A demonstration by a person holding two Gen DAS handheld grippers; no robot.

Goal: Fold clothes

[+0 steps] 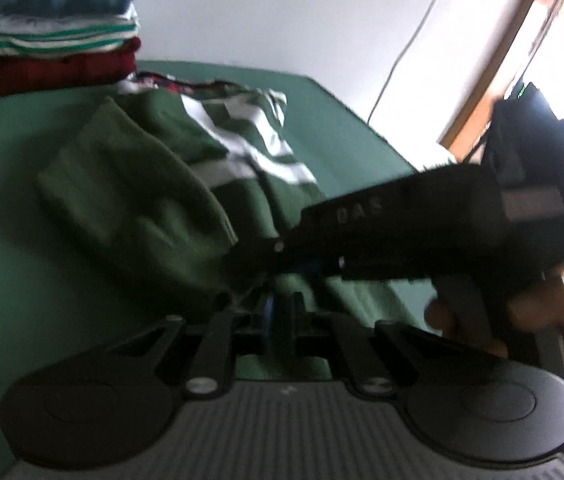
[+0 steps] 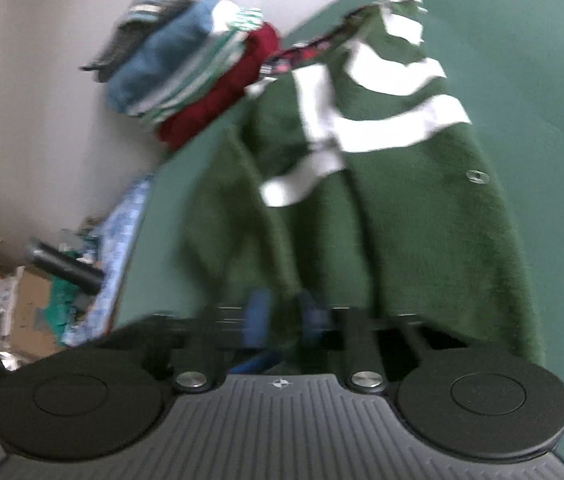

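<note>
While the green striped shirt [image 2: 362, 200] lies on the green table [image 1: 9, 208] beside the folded stack [image 1: 57, 28], both grippers, left [image 1: 277, 312] and right [image 2: 282, 316], pinch its near hem, probably to fold it.

Each camera sits on its own tool and looks forward and downward, close over the green surface [image 1: 9, 208]. Both views share the green striped garment [image 1: 185, 168] [image 2: 402, 208] and the stack of folded clothes [image 1: 57, 28] [image 2: 193, 68]. The left view faces a window [image 1: 562, 40], and the right view is tilted.
</note>
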